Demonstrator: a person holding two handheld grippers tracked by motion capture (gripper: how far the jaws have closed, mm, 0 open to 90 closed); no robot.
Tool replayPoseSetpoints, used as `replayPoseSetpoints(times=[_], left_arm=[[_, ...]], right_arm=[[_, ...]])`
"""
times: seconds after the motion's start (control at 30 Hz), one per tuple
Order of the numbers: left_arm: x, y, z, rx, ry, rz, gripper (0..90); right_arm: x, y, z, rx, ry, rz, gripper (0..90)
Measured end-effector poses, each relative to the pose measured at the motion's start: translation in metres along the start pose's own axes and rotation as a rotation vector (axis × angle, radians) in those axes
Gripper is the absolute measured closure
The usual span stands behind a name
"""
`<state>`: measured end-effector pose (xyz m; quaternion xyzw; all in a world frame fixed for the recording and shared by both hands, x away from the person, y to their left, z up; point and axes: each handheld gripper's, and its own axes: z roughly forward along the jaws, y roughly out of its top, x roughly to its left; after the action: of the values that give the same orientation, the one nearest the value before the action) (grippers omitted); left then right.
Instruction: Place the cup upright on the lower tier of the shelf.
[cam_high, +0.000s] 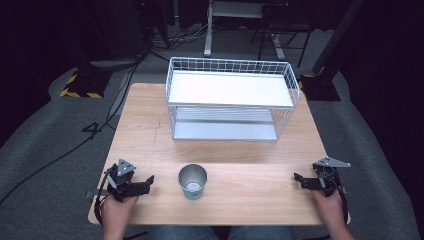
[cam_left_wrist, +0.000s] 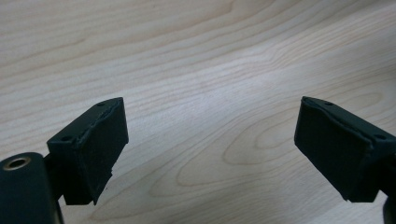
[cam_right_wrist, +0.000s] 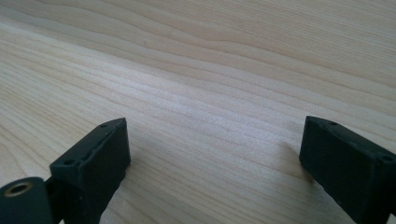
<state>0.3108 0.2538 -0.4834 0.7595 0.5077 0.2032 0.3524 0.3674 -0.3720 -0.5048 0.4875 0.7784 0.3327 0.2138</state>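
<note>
A metal cup (cam_high: 192, 181) with a teal base stands upright near the front middle of the wooden table (cam_high: 150, 135). My left gripper (cam_high: 142, 183) rests at the front left, a short way left of the cup, jaws pointing right. In the left gripper view its jaws stand wide apart over bare wood, left gripper (cam_left_wrist: 212, 140) open and empty. My right gripper (cam_high: 301, 181) sits at the front right corner, pointing left toward the cup. The right gripper (cam_right_wrist: 215, 154) is open too, with only wood grain between its jaws.
A white wire rack (cam_high: 231, 98) with two shelves stands at the back middle of the table. Grey carpet surrounds the table; cables (cam_high: 100, 125) run across the floor at left, and stand bases (cam_high: 82, 82) sit beyond the far corners.
</note>
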Motion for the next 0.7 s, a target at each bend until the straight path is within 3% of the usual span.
replayPoseSetpoints(times=[0.27,0.7], left_arm=[[-0.015,0.007,-0.008,-0.072,-0.062,0.029,10.4],[-0.043,0.013,-0.017,-0.070,-0.141,0.115,10.6]], right_arm=[[0.001,0.000,0.000,-0.001,0.007,-0.004,8.9],[0.001,0.000,0.000,0.000,0.007,-0.005,8.9]])
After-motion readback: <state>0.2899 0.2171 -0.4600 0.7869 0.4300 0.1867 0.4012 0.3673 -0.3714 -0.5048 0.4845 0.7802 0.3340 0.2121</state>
